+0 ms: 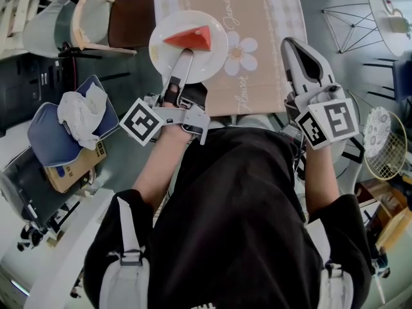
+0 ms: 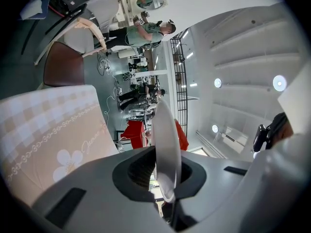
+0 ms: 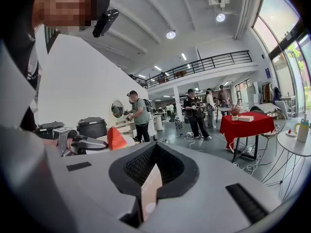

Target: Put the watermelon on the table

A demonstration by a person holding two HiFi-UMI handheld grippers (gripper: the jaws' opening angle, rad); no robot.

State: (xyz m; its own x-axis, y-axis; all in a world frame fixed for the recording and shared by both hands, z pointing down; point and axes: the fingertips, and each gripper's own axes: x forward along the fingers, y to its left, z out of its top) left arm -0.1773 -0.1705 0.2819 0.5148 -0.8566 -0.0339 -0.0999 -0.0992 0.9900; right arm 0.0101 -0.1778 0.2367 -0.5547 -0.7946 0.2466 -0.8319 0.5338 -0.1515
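The plate rim is pinched by the left gripper; the watermelon lies on it, above the table corner. The right gripper is pressed together, empty. Set-down and release are judged outstanding

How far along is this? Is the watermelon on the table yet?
Nearly. Done: the watermelon slice sits on a white plate over the cloth-covered table. In hand: the left gripper is clamped on the plate's rim, apparently holding it just above the table. Left: lower it and let go. The right gripper is shut and empty.
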